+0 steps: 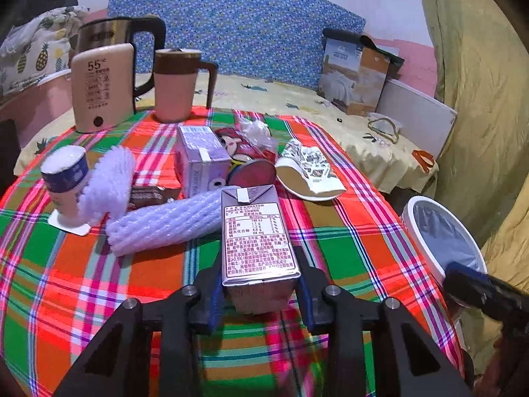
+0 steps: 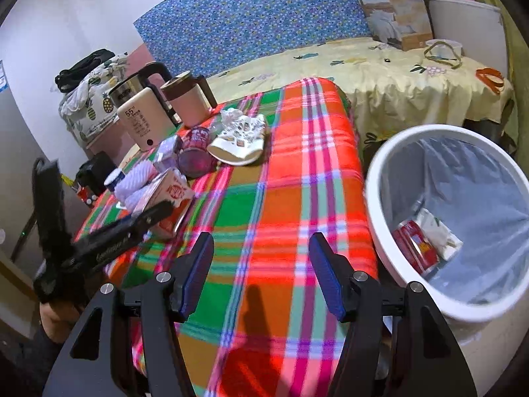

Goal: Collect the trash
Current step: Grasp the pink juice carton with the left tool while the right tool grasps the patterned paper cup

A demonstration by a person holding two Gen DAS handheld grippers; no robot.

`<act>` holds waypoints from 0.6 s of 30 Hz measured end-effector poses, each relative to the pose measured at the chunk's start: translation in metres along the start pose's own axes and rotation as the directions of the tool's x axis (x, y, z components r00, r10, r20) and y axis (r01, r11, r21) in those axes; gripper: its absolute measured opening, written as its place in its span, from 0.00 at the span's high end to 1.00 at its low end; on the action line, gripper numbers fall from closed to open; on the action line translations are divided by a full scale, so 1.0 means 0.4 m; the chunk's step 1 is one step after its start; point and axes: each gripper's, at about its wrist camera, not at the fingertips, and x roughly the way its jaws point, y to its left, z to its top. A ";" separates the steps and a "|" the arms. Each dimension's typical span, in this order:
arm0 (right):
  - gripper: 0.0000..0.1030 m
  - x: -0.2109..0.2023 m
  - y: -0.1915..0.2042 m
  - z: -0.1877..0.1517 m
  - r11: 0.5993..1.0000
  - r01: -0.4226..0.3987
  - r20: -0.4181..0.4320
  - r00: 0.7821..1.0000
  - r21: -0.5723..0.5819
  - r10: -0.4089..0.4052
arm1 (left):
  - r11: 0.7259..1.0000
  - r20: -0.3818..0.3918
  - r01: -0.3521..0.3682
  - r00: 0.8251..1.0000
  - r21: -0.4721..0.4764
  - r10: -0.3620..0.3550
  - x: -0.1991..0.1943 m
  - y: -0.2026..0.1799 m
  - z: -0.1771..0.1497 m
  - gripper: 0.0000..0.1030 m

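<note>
Left gripper (image 1: 259,292) pinches your milk carton (image 1: 258,244) at its base | right gripper (image 2: 261,274) spread, idle | carton probably empty, light, crushable: squeeze gently, broad sides.

My left tongs (image 1: 259,292) are matte black plastic, each finger lined on its inner face with a blue ribbed pad (image 1: 216,301). Round silver screw heads sit at the linkage joints, and the black arms below carry triangular cut-outs. My right tongs (image 2: 261,276) are built the same: black fingers, blue pads (image 2: 327,278), silver screws, triangular openings. In the right wrist view, the left unit's black body shows pale lettering too blurred to read.
</note>
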 end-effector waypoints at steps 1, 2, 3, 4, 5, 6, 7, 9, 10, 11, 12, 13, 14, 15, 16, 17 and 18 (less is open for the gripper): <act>0.40 0.011 0.000 0.011 1.000 -0.016 -0.005 1.000 0.006 0.016 | 1.000 0.006 0.003 1.000 0.006 -0.003 -0.006 0.001 0.001 0.65; 0.40 0.024 0.001 0.022 1.000 -0.026 -0.012 1.000 0.014 0.027 | 1.000 0.010 0.006 1.000 0.014 -0.006 -0.010 0.000 0.003 0.65; 0.40 0.037 0.003 0.033 0.999 -0.033 -0.016 0.999 0.019 0.033 | 1.000 0.014 0.008 1.000 0.021 -0.008 -0.015 0.000 0.005 0.65; 0.40 0.052 0.006 0.047 0.999 -0.044 -0.015 0.999 0.021 0.044 | 1.000 0.019 0.010 1.000 0.025 -0.011 -0.019 0.000 0.008 0.65; 0.40 0.069 0.008 0.063 0.999 -0.045 -0.016 0.999 0.020 0.045 | 0.999 0.022 0.015 1.000 0.028 -0.016 -0.020 0.000 0.012 0.65; 0.41 0.078 0.009 0.069 0.999 -0.045 -0.017 0.999 0.018 0.045 | 0.999 0.023 0.021 0.999 0.030 -0.022 -0.020 0.001 0.017 0.65; 0.43 0.097 0.010 0.085 0.999 -0.047 -0.018 0.999 0.019 0.047 | 0.999 0.025 0.025 0.999 0.031 -0.026 -0.020 0.002 0.021 0.65; 0.45 0.130 0.006 0.106 0.998 -0.050 -0.033 0.998 0.037 0.052 | 0.999 0.028 0.031 0.999 0.032 -0.032 -0.018 0.008 0.025 0.65; 0.48 0.148 0.004 0.118 0.997 -0.059 -0.041 0.997 0.046 0.060 | 0.999 0.027 0.036 0.999 0.029 -0.036 -0.015 0.012 0.024 0.65; 0.50 0.168 0.003 0.129 0.997 -0.059 -0.049 0.997 0.049 0.062 | 0.999 0.022 0.041 0.999 0.021 -0.041 -0.011 0.018 0.024 0.65; 0.52 0.184 0.002 0.139 0.997 -0.054 -0.058 0.997 0.051 0.057 | 0.999 0.018 0.048 0.999 0.013 -0.048 -0.007 0.023 0.024 0.65; 0.53 0.201 0.000 0.148 0.997 -0.052 -0.066 0.996 0.054 0.055 | 0.999 0.017 0.053 0.998 0.008 -0.053 -0.006 0.027 0.024 0.65; 0.54 0.218 -0.002 0.155 0.997 -0.051 -0.073 0.996 0.061 0.056 | 0.998 0.016 0.059 0.998 0.003 -0.059 -0.006 0.030 0.023 0.65; 0.55 0.238 -0.004 0.163 0.997 -0.045 -0.084 0.995 0.070 0.051 | 0.998 0.016 0.063 0.998 0.003 -0.063 -0.005 0.032 0.024 0.65; 0.57 0.245 -0.005 0.166 0.996 -0.045 -0.087 0.995 0.073 0.052 | 0.998 0.015 0.066 0.998 0.003 -0.066 -0.004 0.033 0.024 0.65; 0.58 0.254 -0.005 0.170 0.996 -0.044 -0.090 0.995 0.076 0.051 | 0.998 0.013 0.070 0.997 0.001 -0.070 -0.003 0.036 0.024 0.65; 0.61 0.266 -0.004 0.173 0.996 -0.041 -0.096 0.994 0.078 0.049 | 0.997 0.010 0.074 0.997 -0.002 -0.074 -0.001 0.038 0.023 0.65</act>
